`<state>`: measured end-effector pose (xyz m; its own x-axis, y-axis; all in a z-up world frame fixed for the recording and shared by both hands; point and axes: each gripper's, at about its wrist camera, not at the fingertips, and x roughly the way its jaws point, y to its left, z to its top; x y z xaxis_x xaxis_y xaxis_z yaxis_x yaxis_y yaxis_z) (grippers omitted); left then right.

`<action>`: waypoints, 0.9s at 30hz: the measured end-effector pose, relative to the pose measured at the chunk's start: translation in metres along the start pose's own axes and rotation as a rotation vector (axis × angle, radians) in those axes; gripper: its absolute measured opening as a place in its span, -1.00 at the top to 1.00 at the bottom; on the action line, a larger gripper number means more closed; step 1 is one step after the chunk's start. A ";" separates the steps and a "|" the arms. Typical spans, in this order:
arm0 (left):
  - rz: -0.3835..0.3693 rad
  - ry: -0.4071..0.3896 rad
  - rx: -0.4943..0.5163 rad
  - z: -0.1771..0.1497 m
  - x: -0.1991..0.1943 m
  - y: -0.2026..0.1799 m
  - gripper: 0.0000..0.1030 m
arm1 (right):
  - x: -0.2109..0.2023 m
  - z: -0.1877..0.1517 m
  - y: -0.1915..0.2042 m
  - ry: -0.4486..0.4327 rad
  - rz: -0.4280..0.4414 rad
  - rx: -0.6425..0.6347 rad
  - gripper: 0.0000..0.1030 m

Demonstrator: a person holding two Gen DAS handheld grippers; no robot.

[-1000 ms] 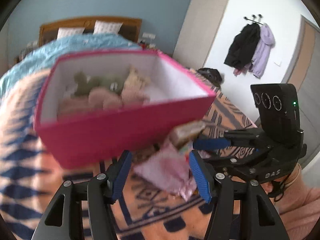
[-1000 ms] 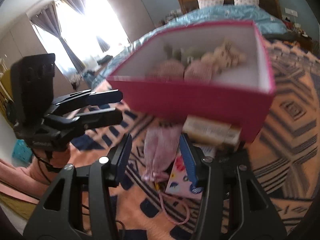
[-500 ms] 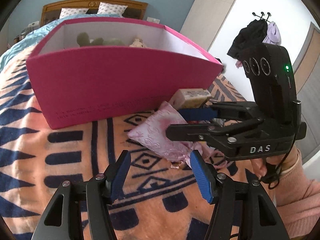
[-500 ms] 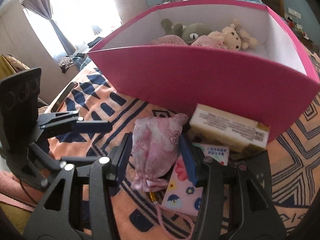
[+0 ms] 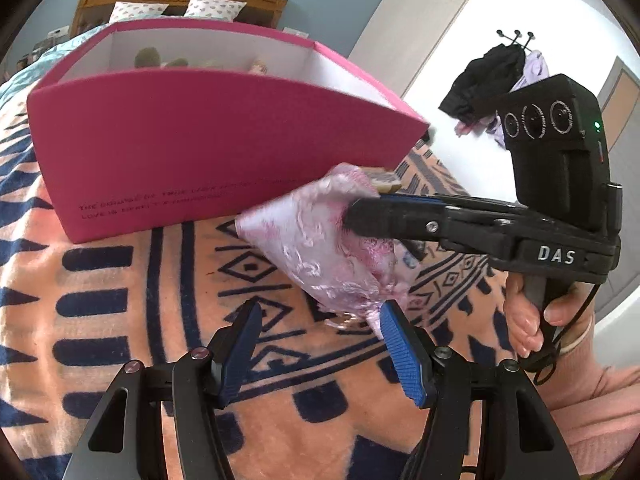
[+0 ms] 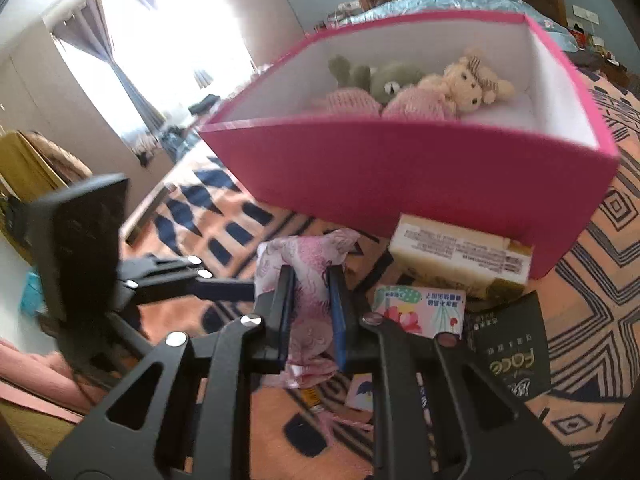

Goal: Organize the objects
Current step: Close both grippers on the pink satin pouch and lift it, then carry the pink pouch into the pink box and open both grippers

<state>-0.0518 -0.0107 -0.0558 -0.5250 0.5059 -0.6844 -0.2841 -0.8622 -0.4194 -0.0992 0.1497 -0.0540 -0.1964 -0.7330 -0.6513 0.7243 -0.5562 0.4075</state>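
A pink floral drawstring pouch [image 6: 304, 252] lies on the patterned blanket just in front of the pink box [image 6: 400, 176]. My right gripper [image 6: 311, 274] is shut on the pouch, and its blue pads squeeze the fabric from both sides. In the left wrist view the right gripper [image 5: 360, 214] reaches in from the right and pinches the pouch [image 5: 316, 252]. My left gripper [image 5: 320, 316] hovers open just in front of the pouch with nothing between its fingers. The pink box [image 5: 224, 152] holds plush toys [image 6: 440, 88].
A cream carton [image 6: 460, 256] leans against the box front. A flowered tissue pack [image 6: 420, 308] and a black packet [image 6: 512, 356] lie beside the pouch. A hand [image 5: 528, 320] holds the right gripper's handle. Coats [image 5: 492, 76] hang on the far wall.
My right gripper's jaws have closed on the pink pouch, which now bunches between the pads. The left gripper has sunk a little toward the blanket and stays open.
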 end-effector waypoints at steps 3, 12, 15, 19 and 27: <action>-0.019 -0.025 0.017 0.006 -0.008 -0.008 -0.17 | -0.011 0.002 0.006 -0.036 0.013 -0.001 0.65; -0.074 -0.104 0.098 0.037 -0.036 -0.034 0.21 | -0.043 0.026 0.021 -0.142 0.026 -0.029 0.65; -0.084 -0.119 0.113 0.050 -0.040 -0.039 0.24 | -0.052 0.038 0.024 -0.177 0.018 -0.054 0.65; -0.073 -0.148 0.143 0.074 -0.044 -0.047 0.28 | -0.060 0.057 0.026 -0.214 0.010 -0.081 0.65; -0.060 -0.187 0.155 0.118 -0.050 -0.041 0.28 | -0.077 0.101 0.019 -0.285 -0.014 -0.115 0.66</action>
<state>-0.1089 -0.0039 0.0659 -0.6384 0.5556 -0.5327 -0.4317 -0.8315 -0.3498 -0.1368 0.1555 0.0686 -0.3729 -0.8148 -0.4438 0.7868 -0.5312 0.3141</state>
